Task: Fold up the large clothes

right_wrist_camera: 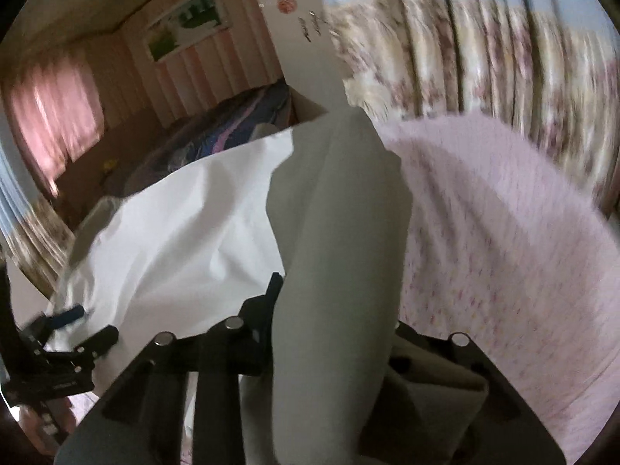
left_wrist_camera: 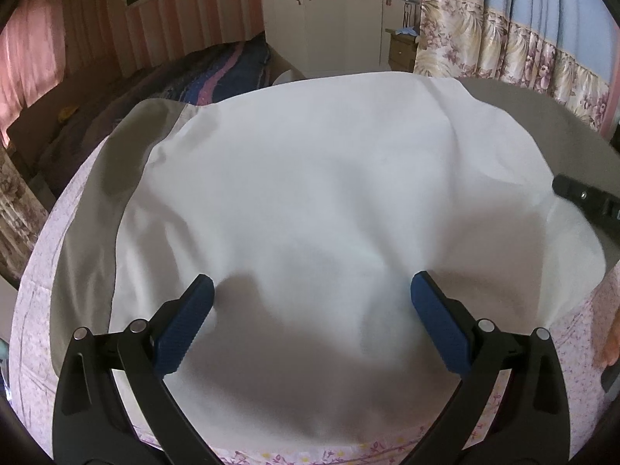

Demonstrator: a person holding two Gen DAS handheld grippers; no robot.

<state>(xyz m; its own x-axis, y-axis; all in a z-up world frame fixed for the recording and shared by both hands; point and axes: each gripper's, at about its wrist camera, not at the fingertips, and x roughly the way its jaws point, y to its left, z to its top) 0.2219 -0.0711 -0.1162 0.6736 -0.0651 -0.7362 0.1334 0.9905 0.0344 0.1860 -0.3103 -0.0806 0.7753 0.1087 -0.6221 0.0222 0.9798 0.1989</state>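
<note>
The white garment (left_wrist_camera: 310, 193) lay spread over the counter (left_wrist_camera: 38, 329), which was covered by a pink floral cloth; its body was a smooth, matte woven white, softly rumpled, with grey sleeves at both sides. The grey sleeve (right_wrist_camera: 337, 252) on the right side of the garment stood lifted off the counter in a long, limp column that draped down over the right tongs (right_wrist_camera: 333, 302). Those tongs appeared pinched on the sleeve's lower end, though the cloth hid the pads, so the grip is judged from the way the fabric hung from them. Lifting it that way probably served to carry the sleeve inward across the white body for a first fold.

The left tongs (left_wrist_camera: 312, 321) hovered over the near hem of the garment with blue ribbed pads spread wide and nothing between them, likely waiting to pin or take the cloth once the sleeve came over. The other grey sleeve (left_wrist_camera: 116, 162) lay flat at the far left of the garment. Beyond the garment stood floral curtains (left_wrist_camera: 503, 50) and a white wardrobe (left_wrist_camera: 333, 15), with a dark striped bed (left_wrist_camera: 217, 73) to its left.
</note>
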